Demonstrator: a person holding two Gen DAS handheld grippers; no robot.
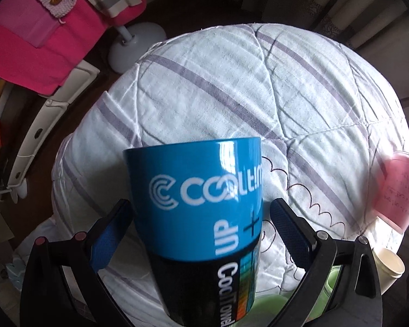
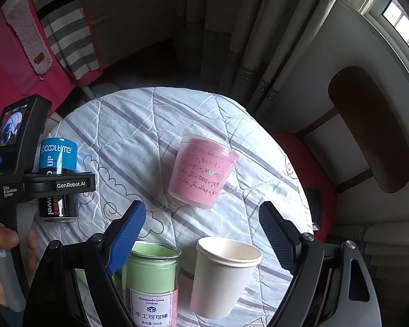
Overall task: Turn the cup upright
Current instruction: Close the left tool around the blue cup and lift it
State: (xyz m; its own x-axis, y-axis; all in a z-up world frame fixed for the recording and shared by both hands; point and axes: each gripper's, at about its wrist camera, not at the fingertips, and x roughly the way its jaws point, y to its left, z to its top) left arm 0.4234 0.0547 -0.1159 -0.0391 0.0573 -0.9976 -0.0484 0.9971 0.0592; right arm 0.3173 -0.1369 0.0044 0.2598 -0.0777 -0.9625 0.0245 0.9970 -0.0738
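Now my left tongs (image 1: 196, 234) stand spread around the blue Cooltime cup (image 1: 196, 190) near the left edge of the quilt-covered worktop (image 1: 231, 81), pads beside its wall but apparently not touching it. It seems upside down. I'd close squarely on the middle, lift, then roll it over. Right tongs (image 2: 201, 234) hang wide open and empty above the paper cup (image 2: 223, 275).

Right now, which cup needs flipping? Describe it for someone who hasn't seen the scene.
On the round quilted table, look mid-table beyond the green jar and white paper cup. The pink cup is the only one mouth-down, with upside-down handwritten maths.
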